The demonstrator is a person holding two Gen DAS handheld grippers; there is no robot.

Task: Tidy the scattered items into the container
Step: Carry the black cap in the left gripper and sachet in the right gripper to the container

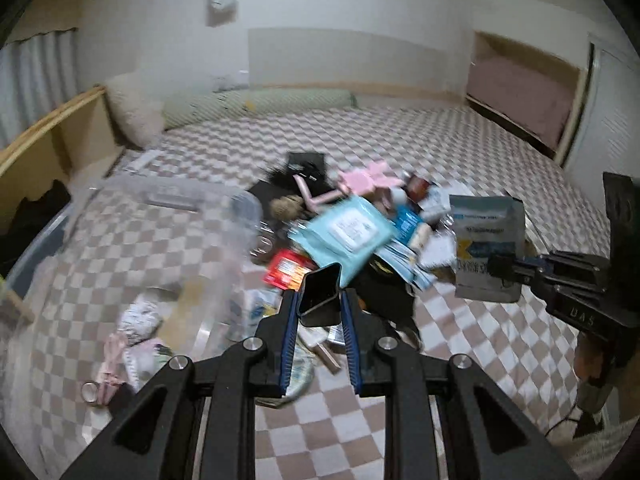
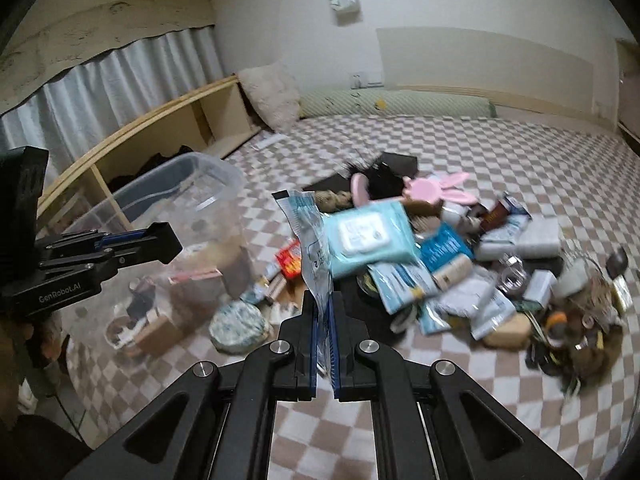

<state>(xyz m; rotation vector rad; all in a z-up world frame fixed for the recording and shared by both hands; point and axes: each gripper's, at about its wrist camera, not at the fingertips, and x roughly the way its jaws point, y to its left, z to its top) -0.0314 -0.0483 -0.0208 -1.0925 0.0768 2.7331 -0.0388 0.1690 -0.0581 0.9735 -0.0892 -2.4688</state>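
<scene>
My left gripper (image 1: 319, 304) is shut on a small black box (image 1: 319, 294), held above the bed just right of the clear plastic container (image 1: 160, 240). It shows from the side in the right wrist view (image 2: 160, 242), next to the container (image 2: 188, 216). My right gripper (image 2: 322, 312) is shut on a grey-blue foil pouch (image 2: 310, 240), held up over the pile; the pouch also shows in the left wrist view (image 1: 486, 246). A pile of scattered items lies on the checkered bed, with a light blue wipes pack (image 2: 370, 238) on top.
The container holds several small items (image 2: 136, 320). A round patterned tin (image 2: 239, 326) and a red packet (image 2: 289, 264) lie beside it. A pink bunny mirror (image 2: 430, 192) and black wig (image 2: 380, 178) lie farther back. A wooden shelf (image 2: 160, 148) and pillows border the bed.
</scene>
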